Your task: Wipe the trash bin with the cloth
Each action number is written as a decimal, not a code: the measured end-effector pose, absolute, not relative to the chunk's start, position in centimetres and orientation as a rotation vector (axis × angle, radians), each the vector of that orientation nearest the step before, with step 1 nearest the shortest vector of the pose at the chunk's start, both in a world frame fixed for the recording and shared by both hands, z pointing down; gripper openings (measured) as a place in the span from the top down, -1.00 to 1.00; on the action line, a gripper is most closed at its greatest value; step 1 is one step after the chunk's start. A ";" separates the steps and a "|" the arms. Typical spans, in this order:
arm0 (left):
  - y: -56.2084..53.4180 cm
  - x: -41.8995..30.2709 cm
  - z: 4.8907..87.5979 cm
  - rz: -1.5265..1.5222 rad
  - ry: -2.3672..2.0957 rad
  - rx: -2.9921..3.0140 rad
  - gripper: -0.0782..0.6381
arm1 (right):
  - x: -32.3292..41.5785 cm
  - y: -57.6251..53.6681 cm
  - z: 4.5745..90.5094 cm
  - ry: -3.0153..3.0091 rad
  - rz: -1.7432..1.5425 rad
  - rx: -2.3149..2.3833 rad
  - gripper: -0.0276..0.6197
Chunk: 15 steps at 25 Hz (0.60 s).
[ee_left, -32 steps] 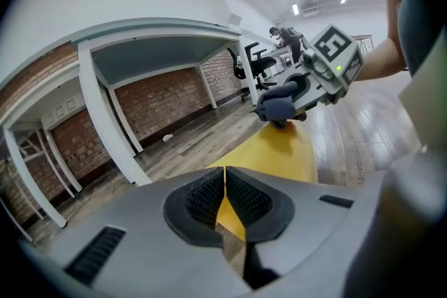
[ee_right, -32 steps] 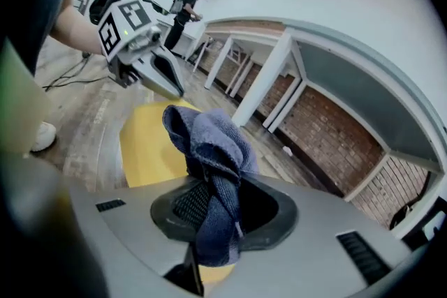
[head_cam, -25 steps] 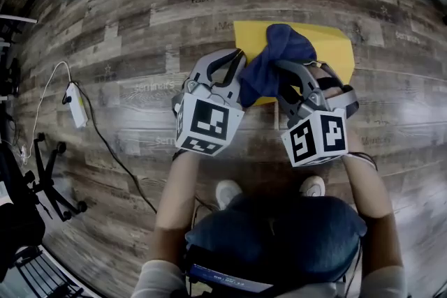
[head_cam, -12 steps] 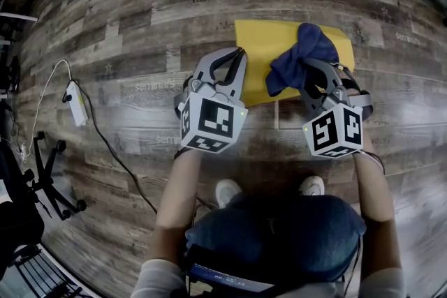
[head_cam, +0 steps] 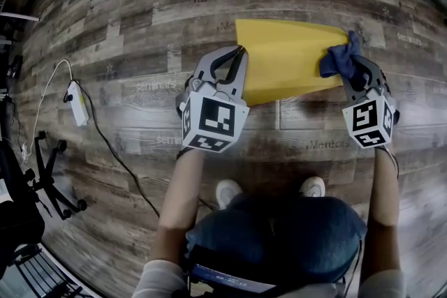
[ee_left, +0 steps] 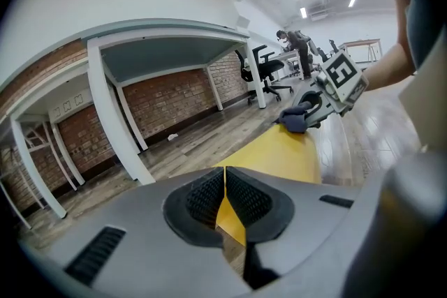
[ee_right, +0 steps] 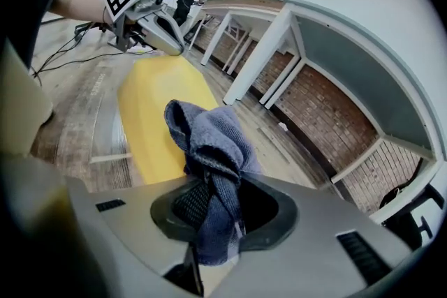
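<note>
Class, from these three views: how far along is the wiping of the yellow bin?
Done: the right claw is shut on the dark blue towelling cloth; the left claw looks clamped on the left edge of the flat yellow trash bin. In hand: the cloth is at the bin's right corner. Left: nothing shows how much surface remains unwiped.

Your cloth (head_cam: 337, 61) is a dark blue terry fabric, soft and fuzzy, with a looped nap. The trash bin (head_cam: 286, 66) looks like smooth yellow plastic with a matt, even face. The left gripper (head_cam: 241, 51) and the right gripper (head_cam: 354, 61) both have shells of grey matt plastic. Their pads (ee_left: 201, 197) are black and finely ribbed, like rubber. The floor (head_cam: 140, 31) is of wood planks with a rough-looking grain, and it shines glossy at your right. The wall (ee_left: 174, 98) is of rough red brick.
</note>
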<state>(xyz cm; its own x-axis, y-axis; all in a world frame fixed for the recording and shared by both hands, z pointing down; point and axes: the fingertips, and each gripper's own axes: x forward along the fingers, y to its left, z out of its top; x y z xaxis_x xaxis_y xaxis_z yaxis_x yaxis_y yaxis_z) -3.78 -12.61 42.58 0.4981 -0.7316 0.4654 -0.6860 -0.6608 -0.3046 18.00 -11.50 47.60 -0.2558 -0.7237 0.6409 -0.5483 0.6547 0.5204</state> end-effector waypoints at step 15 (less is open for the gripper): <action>-8.3 -1.4 42.0 -0.965 1.053 -2.687 0.75 | 18.6 -12.2 47.6 -1.916 -0.171 1.030 0.61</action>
<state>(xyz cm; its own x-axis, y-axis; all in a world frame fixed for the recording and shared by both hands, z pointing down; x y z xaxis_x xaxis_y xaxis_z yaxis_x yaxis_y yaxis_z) -1.36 -8.30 41.96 0.5604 -0.6408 0.5247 -0.5788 -0.7562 -0.3054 18.64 -12.20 47.58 -0.2231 -0.7165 0.6610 -0.5881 0.6397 0.4950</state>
